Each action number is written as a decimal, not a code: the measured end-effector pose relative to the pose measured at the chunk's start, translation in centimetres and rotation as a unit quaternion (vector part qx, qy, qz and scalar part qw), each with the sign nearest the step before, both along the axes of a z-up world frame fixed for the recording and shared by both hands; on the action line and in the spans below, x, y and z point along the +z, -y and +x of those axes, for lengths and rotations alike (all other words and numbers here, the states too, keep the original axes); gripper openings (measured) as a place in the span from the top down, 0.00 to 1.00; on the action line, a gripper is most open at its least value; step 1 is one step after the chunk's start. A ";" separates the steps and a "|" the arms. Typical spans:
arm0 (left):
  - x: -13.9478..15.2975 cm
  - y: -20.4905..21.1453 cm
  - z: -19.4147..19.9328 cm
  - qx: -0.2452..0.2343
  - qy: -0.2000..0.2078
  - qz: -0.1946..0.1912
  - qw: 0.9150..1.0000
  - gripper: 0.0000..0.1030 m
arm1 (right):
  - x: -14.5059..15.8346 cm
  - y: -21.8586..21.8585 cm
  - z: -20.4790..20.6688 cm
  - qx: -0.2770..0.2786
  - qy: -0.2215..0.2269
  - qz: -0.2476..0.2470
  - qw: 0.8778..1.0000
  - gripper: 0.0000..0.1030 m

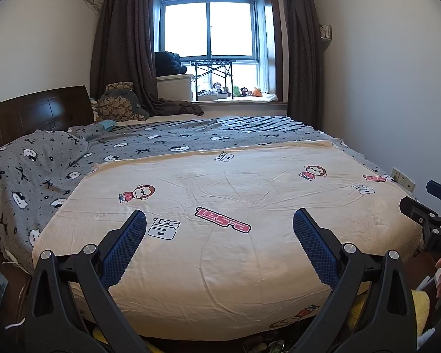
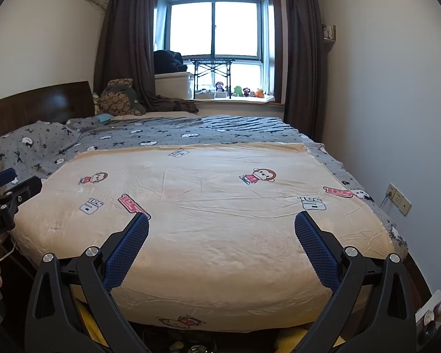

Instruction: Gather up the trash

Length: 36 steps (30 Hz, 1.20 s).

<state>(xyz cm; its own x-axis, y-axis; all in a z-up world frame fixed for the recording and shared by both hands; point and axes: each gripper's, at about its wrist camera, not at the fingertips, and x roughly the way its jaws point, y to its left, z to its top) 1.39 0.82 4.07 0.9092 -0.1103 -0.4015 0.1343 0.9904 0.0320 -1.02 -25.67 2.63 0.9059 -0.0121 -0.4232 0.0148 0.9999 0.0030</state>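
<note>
Both tongs are held side by side at the foot of a bed, both empty. The left gripper (image 1: pixel 219 220) has its jaws wide apart with nothing between the blue pads (image 1: pixel 123 250); the right gripper (image 2: pixel 221 223) is likewise spread wide and carries nothing. Directly below the tongs, at the bottom edge of both views, small unclear items lie on the floor (image 2: pixel 191 345) under the overhang of the bed; whether they are trash cannot be told. Ahead of the tongs, the cream cartoon-print sheet (image 1: pixel 226 194) is smooth and bare: no trash is visible on it. Beyond it lies the grey patterned blanket (image 1: pixel 161 139), then a cushion (image 1: pixel 119 101) and the window sill with small toys (image 2: pixel 241 91). Risks, as judged: with no target identified, the tongs may close on loose sheet fabric and drag it; toys on the sill may be mistaken for refuse; reaching under the bed risks a blind, failed pinch.
</note>
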 end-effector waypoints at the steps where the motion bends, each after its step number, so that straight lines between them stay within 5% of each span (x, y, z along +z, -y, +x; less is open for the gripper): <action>1: 0.0 0.0 0.0 0.000 0.000 0.000 1.000 0.08 | 0.0 0.0 0.0 0.000 0.000 0.000 1.000 0.03; 36: 0.7 -0.9 0.0 0.010 0.005 -0.003 1.000 0.08 | 0.1 -0.4 0.4 0.003 -0.001 0.001 1.000 0.03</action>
